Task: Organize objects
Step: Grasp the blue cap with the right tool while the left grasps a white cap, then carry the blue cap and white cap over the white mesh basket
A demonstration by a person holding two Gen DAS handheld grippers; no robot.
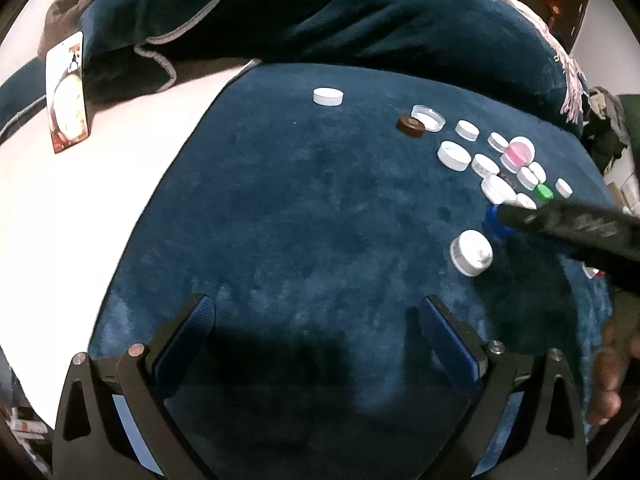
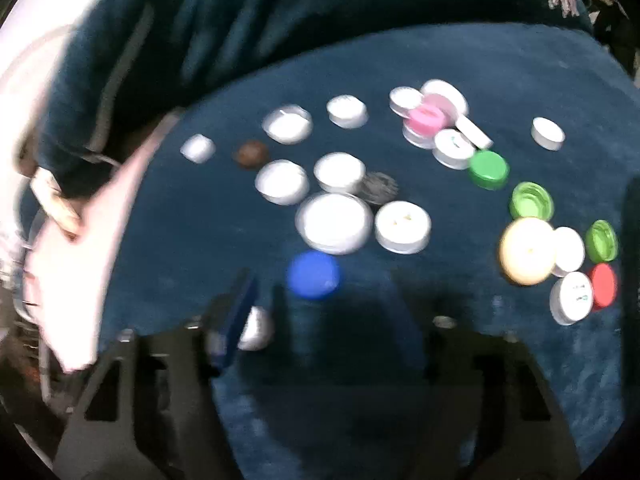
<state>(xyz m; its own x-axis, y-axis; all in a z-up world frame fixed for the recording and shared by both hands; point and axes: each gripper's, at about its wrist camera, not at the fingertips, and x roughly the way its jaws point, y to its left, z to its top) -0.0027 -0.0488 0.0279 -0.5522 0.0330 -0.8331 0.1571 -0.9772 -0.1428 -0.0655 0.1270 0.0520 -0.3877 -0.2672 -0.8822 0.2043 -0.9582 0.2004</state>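
Spread over a dark blue velvety cloth [image 1: 304,208]: bottle caps and jar lids, mostly white, clustered toward the right side in the left wrist view. Apart from the rest, near the cloth's far edge, a lone white cap [image 1: 328,96]. Next in line, a brown cap [image 1: 410,125] touching a clear shallow lid [image 1: 429,117]. Farther right, a tight group of white caps around a clear lid with a pink inside [image 1: 520,152] and a green cap [image 1: 544,191].

Left gripper [image 1: 316,316] low over bare cloth, blue-padded fingers wide apart, nothing between them.

Right gripper [image 2: 324,300] reaching in from the right in the left wrist view — its dark tip at a blue cap [image 1: 494,220], with a white ribbed cap [image 1: 471,253] just beside. From its own blurred camera, blue cap [image 2: 314,275] just ahead of the fingers and roughly between their lines, left blue pad [image 2: 236,320] visible, right finger lost in shadow; jaws partly apart, pads not seen pressing on the cap. White ribbed cap [image 2: 256,328] right behind the left finger.

Beyond, in the right wrist view: a large white lid [image 2: 334,222], two green caps lying open side up [image 2: 532,201] [image 2: 602,240], a cream-yellow lid [image 2: 528,250], a red cap [image 2: 603,285] — all on the cloth.

At the left edge of the left wrist view, a printed card [image 1: 68,96] propped against a blue cushion [image 1: 320,12].
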